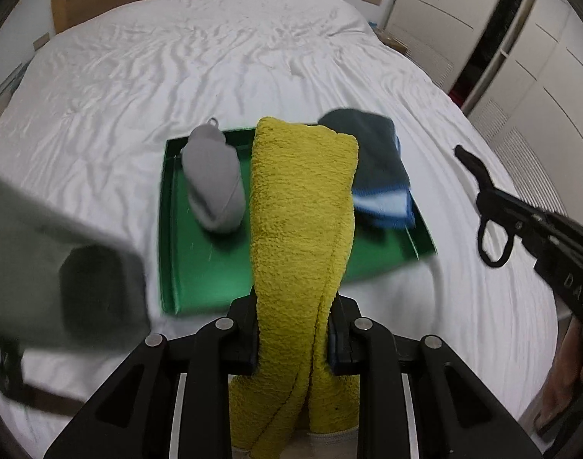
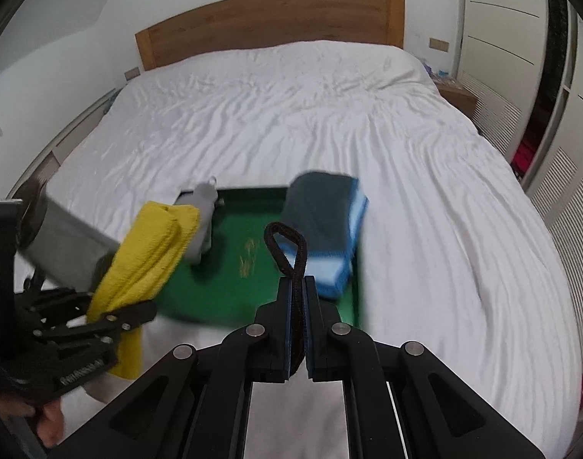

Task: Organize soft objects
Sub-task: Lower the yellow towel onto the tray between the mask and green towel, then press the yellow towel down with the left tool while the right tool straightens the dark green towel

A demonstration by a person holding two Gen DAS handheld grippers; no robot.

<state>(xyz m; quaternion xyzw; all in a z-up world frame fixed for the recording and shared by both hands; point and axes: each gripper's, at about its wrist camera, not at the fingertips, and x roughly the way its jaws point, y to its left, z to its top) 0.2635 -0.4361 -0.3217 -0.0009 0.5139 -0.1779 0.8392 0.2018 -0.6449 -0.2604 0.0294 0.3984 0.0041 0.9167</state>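
Note:
My left gripper (image 1: 293, 338) is shut on a yellow towel (image 1: 303, 206) that stands up between its fingers over the near edge of a green tray (image 1: 199, 264); the towel also shows in the right wrist view (image 2: 150, 252). In the tray lie a grey rolled cloth (image 1: 213, 187) and a folded dark blue and light blue towel (image 1: 379, 176). My right gripper (image 2: 299, 287) is shut on a black elastic loop (image 2: 287, 244), held over the tray's near right side (image 2: 354, 306). It shows at the right of the left wrist view (image 1: 494, 206).
The tray sits on a wide bed with a wrinkled white sheet (image 2: 329, 122) and a wooden headboard (image 2: 268, 19). White wardrobe doors (image 2: 502, 11) stand to the right. A blurred grey shape (image 1: 54, 260) covers the left of the left wrist view.

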